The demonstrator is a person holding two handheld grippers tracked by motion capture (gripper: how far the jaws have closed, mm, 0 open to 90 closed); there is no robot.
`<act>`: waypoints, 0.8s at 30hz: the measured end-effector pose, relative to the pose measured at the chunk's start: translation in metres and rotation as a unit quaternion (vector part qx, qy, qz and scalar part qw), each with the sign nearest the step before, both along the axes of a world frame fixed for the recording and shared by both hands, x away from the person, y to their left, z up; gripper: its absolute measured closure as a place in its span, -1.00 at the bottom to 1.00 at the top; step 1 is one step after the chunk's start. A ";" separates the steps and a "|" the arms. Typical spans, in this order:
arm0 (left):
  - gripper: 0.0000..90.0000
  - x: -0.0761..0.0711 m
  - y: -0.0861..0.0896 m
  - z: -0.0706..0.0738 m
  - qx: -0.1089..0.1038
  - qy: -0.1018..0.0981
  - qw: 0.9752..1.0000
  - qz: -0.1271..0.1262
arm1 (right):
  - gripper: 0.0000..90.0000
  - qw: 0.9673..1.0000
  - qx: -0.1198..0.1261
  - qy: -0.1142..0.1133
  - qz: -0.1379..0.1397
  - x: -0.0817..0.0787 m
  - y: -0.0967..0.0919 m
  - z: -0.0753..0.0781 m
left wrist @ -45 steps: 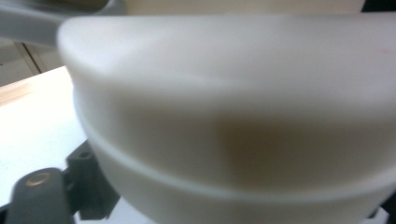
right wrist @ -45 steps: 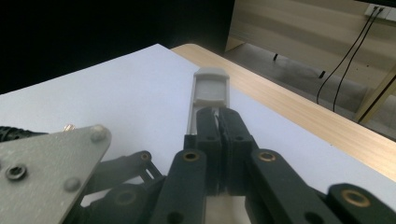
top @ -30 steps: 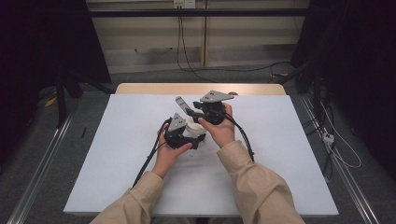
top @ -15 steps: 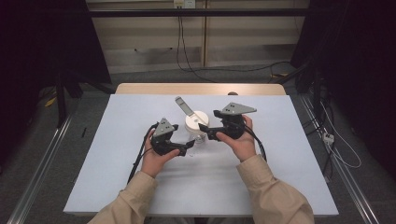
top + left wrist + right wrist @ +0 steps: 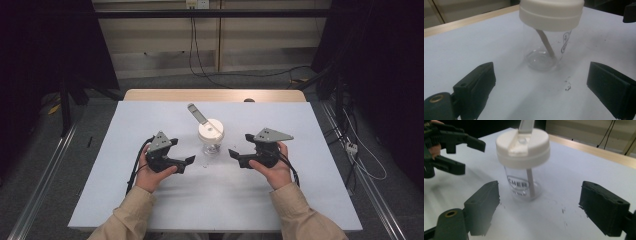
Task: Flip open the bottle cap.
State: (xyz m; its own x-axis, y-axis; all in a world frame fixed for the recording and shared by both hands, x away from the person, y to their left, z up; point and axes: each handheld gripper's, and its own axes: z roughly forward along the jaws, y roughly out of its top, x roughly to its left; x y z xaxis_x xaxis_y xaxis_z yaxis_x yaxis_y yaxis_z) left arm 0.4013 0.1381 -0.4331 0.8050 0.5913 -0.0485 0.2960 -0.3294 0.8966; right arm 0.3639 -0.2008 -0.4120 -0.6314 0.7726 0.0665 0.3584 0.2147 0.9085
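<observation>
A clear plastic cup (image 5: pixel 211 145) with a white lid (image 5: pixel 210 129) stands upright on the white table (image 5: pixel 125 200). A grey flip tab (image 5: pixel 196 113) sticks up from the lid and a pale straw (image 5: pixel 545 42) leans inside. My left gripper (image 5: pixel 190 160) hovers just left of the cup, pointing at it. Its jaws have just been opening and stand open with nothing between them. My right gripper (image 5: pixel 233 154) sits just right of the cup and faces it. Its jaws have also just been opening and hold nothing. The cup (image 5: pixel 546 53) lies ahead of the left gripper (image 5: pixel 541 75). The cup (image 5: pixel 521 186) also lies ahead of the right gripper (image 5: pixel 540 192).
Small dark specks (image 5: pixel 567 86) mark the table near the cup's base. A wooden edge (image 5: pixel 215 95) runs along the table's far side, with cables (image 5: pixel 200 55) on the floor beyond. Metal rails (image 5: pixel 45 175) flank the table.
Both hands have drawn away from the cup, the left to the left, the right to the right and lower. Both sets of jaws are wider, and the cup stands free.
</observation>
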 end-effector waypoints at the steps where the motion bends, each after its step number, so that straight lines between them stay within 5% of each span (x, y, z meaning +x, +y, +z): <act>1: -0.82 -0.001 0.002 -0.001 -0.002 0.004 1.000 0.000 | -0.65 1.000 -0.003 0.005 -0.002 -0.004 -0.005 -0.006; 24: -0.82 -0.023 0.065 -0.006 0.005 0.027 0.999 0.022 | -0.69 0.999 -0.007 0.014 -0.034 -0.045 -0.044 -0.027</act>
State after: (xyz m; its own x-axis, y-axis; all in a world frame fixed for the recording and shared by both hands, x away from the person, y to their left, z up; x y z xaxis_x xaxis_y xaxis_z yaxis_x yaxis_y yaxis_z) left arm 0.3780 0.2031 -0.4387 0.7746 0.6267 -0.0854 0.3583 -0.3236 0.8757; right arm 0.3186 -0.2448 -0.4393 -0.5748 0.8150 0.0732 0.3988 0.2009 0.8947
